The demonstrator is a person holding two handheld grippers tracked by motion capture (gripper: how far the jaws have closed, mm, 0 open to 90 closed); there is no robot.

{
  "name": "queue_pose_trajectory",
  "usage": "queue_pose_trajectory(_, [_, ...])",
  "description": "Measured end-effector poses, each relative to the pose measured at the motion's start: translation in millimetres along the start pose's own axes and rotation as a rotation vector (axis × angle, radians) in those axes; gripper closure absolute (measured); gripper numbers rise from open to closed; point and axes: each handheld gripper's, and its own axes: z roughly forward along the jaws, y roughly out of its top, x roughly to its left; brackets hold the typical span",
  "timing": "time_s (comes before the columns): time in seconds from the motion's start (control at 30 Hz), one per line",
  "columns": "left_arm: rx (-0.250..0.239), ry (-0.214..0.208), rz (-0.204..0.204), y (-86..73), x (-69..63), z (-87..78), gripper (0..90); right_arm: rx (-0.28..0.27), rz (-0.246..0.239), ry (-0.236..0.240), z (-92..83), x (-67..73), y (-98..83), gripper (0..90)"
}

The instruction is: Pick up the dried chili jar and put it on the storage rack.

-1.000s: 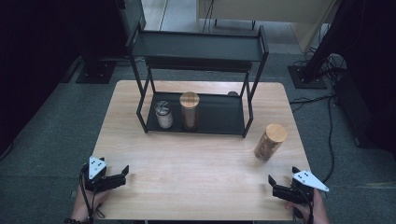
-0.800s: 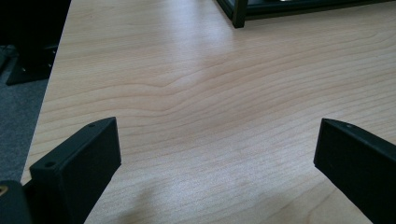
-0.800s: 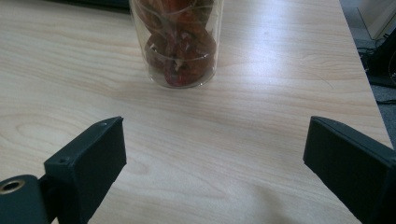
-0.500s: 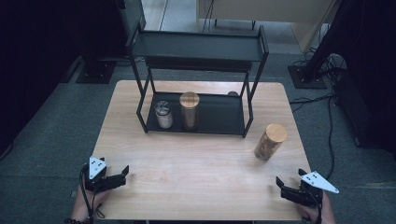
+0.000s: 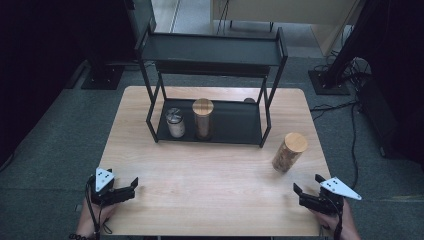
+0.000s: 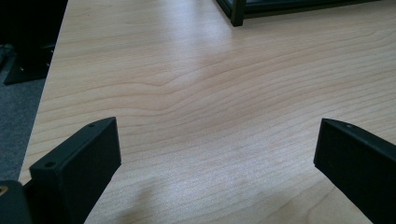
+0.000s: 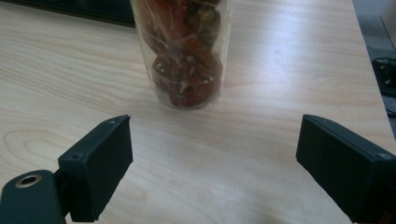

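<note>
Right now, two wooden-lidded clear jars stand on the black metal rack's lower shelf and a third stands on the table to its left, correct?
Wrong side: the third wooden-lidded clear jar stands on the light wooden table to the right of the black metal rack, as the high view shows. The rest holds.

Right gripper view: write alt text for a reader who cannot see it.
A clear jar of reddish dried pieces stands on the wooden table, ahead of the right gripper, apart from it. The two black fingers stand open with nothing between them.
</note>
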Motion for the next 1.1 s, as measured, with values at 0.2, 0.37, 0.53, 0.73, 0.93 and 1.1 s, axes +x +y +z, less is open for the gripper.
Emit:
queue_pose_trajectory(0.2, [-0.001,0.0,-0.001,0.0,0.0,0.0,0.9,0.001,-0.025,0.022,13.6,8.6,12.2,14.6])
queue_pose_trajectory(0.37, [-0.002,-0.003,-0.001,0.0,0.4,0.0,0.9,0.012,-0.028,0.039,24.4,16.0,22.1,14.6])
queue_pose_trajectory(0.53, [-0.002,-0.004,-0.002,-0.1,0.6,-0.1,0.9,0.013,-0.022,0.036,33.8,18.2,31.2,15.0])
queue_pose_trajectory(0.73, [-0.002,-0.005,-0.004,-0.1,0.7,-0.1,0.9,0.006,-0.027,0.045,40.4,20.5,44.9,16.6])
queue_pose_trajectory(0.93, [-0.002,-0.006,-0.006,-0.1,0.9,-0.1,0.9,0.017,-0.02,0.036,45.1,18.9,54.5,18.5])
queue_pose_trajectory(1.1, [-0.002,-0.007,-0.007,-0.1,0.9,0.0,0.9,0.022,-0.021,0.031,48.3,17.5,60.1,19.7])
